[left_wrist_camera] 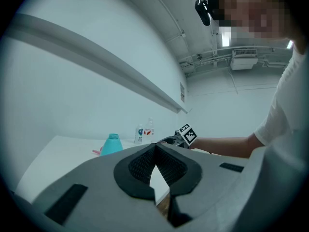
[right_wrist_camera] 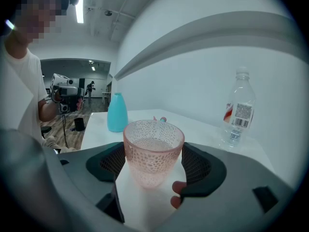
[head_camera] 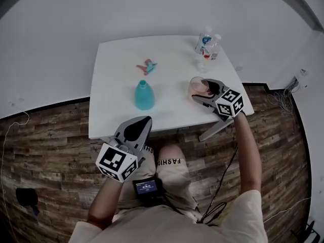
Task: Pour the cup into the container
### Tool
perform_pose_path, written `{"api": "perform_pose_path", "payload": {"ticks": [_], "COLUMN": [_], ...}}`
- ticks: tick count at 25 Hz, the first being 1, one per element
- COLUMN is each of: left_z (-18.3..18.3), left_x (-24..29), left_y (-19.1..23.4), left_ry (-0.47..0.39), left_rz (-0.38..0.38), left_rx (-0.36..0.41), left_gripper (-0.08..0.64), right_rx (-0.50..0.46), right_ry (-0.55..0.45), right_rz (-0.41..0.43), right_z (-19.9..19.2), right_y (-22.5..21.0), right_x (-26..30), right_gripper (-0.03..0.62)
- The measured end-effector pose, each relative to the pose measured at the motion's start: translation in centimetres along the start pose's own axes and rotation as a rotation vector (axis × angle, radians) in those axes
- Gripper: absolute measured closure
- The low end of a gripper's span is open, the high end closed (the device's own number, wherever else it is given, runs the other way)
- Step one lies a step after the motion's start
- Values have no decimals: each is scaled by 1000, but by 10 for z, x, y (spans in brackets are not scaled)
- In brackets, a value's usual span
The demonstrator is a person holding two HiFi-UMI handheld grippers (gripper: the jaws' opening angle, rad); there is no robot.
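Note:
A pink dimpled glass cup stands upright at the table's right side, between the pads of my right gripper. In the right gripper view both pads touch the cup, so the right gripper is shut on it; a clear liquid line shows inside. The teal bottle-shaped container stands near the table's middle front, to the cup's left, and also shows in the right gripper view. My left gripper hangs below the table's front edge, shut and holding nothing.
The white table carries two clear water bottles at its far right corner and a small pink-and-teal item behind the container. A wood floor lies below. A small screen device rests on the person's lap.

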State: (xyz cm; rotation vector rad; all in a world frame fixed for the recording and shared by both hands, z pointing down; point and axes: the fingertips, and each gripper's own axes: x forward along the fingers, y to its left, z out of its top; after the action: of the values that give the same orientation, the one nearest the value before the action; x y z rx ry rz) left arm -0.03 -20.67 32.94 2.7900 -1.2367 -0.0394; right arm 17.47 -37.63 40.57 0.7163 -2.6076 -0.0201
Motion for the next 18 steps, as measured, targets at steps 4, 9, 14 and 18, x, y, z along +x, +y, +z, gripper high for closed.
{"api": "perform_pose_path", "payload": {"ticks": [4,9,14,18], "left_z": [-3,1,5,-2], "left_x": [-1,-3,-1,-5], "left_y": [-3,-7,-3,-6], "left_ry": [2,8,-1,-20], "left_rz": [-21,-33,-32,-56], "left_rx": [2,22,42,15], "left_gripper": [549,549,548,549], "right_rx": [3,4,-8,0], "right_ry": [-2,18,-1,-12], "right_rz": [-9,-3,-4,14], "right_z": [0,-1,4,-1], "right_y": [-1,2,-3,4], "right_x": [1,1,1,3], "right_gripper": [230,230,230,230]}}
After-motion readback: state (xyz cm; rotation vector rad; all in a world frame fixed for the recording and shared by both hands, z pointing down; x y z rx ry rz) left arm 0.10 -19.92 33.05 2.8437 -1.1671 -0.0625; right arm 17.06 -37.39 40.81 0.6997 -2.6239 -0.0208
